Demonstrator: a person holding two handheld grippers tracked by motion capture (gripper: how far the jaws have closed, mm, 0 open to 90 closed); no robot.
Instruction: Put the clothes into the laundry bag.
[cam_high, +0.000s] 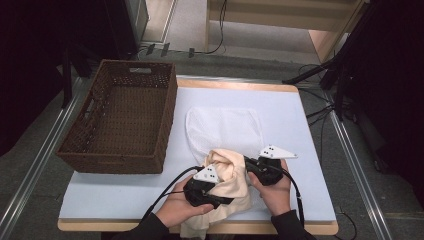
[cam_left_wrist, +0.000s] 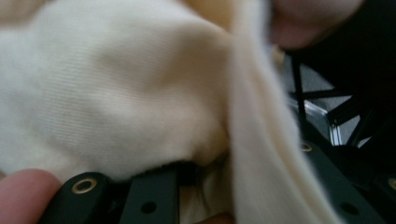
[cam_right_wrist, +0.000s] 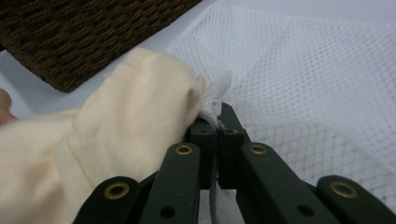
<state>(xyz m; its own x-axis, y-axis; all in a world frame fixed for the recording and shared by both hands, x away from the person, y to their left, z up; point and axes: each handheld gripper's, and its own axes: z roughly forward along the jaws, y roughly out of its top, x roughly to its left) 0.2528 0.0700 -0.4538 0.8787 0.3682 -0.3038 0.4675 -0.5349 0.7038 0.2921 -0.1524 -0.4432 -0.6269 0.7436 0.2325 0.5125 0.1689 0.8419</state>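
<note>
A white mesh bag (cam_high: 225, 127) lies flat on the pale blue mat, its mouth toward the person. A cream cloth (cam_high: 232, 190) is bunched at that mouth and hangs over the table's front edge. My right gripper (cam_right_wrist: 217, 123) is shut on the gathered rim of the mesh bag (cam_right_wrist: 303, 70), right beside the cream cloth (cam_right_wrist: 116, 121); from above, the right gripper (cam_high: 248, 161) sits at the bag's near right. My left gripper (cam_high: 216, 176) is buried in the cloth (cam_left_wrist: 116, 93), which folds down between its jaws and hides the fingertips.
A dark brown wicker basket (cam_high: 120, 155) stands on the left half of the table, close to the bag, with nothing in it. The mat (cam_high: 300, 190) covers the tabletop. Cables and stand legs lie on the floor beyond the far edge.
</note>
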